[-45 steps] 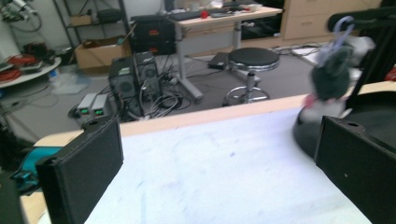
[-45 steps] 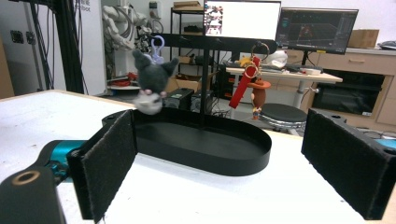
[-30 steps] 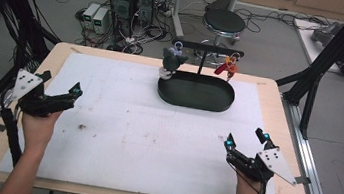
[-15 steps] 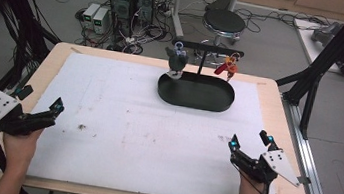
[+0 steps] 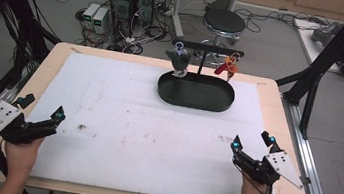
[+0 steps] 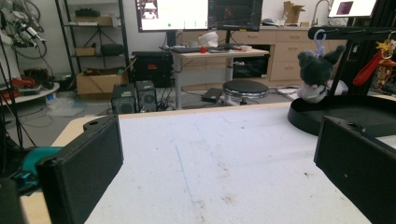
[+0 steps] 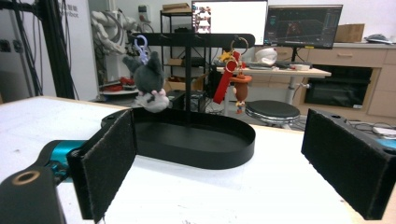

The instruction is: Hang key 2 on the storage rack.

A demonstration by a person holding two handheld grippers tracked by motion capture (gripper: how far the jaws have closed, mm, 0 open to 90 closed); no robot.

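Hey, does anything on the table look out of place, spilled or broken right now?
Nothing stands out. The black tray sits flat, both keychain charms, grey plush and red figure, hang from its rack, and the white mat only shows faint smudges.

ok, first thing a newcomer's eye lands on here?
The black oval tray at the far side of the white mat, with a T-shaped rack rising from it. A grey plush charm and a red keychain hang from its bar. Near the front edge, left gripper and right gripper sit open, holding nothing.
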